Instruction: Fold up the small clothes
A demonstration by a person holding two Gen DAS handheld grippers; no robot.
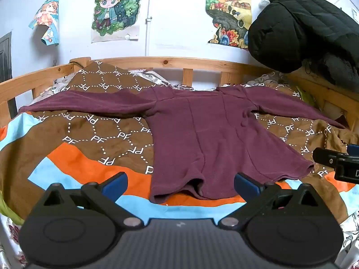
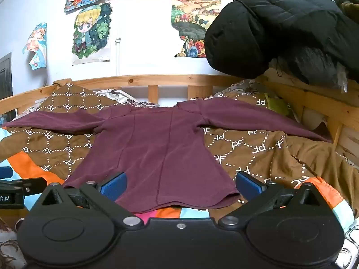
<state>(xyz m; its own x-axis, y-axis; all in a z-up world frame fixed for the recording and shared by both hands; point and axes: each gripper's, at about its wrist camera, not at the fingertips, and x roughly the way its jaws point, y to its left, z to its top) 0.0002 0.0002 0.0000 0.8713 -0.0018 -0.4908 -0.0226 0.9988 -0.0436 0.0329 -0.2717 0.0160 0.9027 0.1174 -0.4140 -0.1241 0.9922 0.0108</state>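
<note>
A maroon long-sleeved top [image 1: 202, 134] is seen laid flat on a patterned blanket [image 1: 101, 134] on the bed, sleeves stretched out to both sides and hem toward the cameras. In the left wrist view the left tool [image 1: 180, 185] is shown spread wide with nothing between its blue pads [image 1: 115, 185], hovering over the hem's left part; the garment's left hem corner and the orange and blue stripes beneath it are seen only here. In the right wrist view the right tool [image 2: 180, 186] is likewise spread wide and empty, over the right part of the hem [image 2: 190, 204]; the brown folds of blanket on the right are shown more fully. Each tool is caught at the other view's edge, cut off by the frame. The far sleeve end on the right is lost against the wooden bed rail [image 2: 314, 103], and the neckline is hard to make out. A black padded coat [image 2: 280, 27] hangs over the rail's corner, hiding part of the wall drawings [image 1: 116, 9].
</note>
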